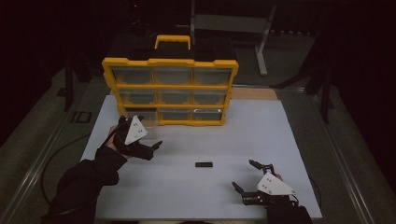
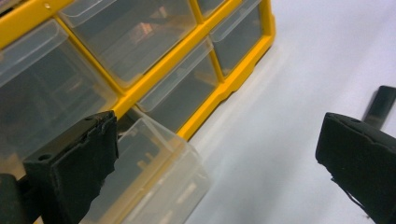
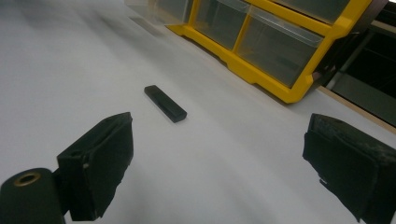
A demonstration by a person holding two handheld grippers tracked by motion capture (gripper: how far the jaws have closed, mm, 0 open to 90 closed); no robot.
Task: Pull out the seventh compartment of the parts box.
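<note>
Left gripper, jaws spread wide and empty, is seen left of centre beside a pulled-out clear drawer of the yellow organizer; a small black bar lies mid-table.

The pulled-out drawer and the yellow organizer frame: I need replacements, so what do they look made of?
The drawer looks like clear, glossy plastic: the dark inside shows through its walls. The organizer frame seems to be opaque moulded yellow plastic with a smooth, slightly shiny finish and rounded edges; the exact plastic cannot be told.
</note>
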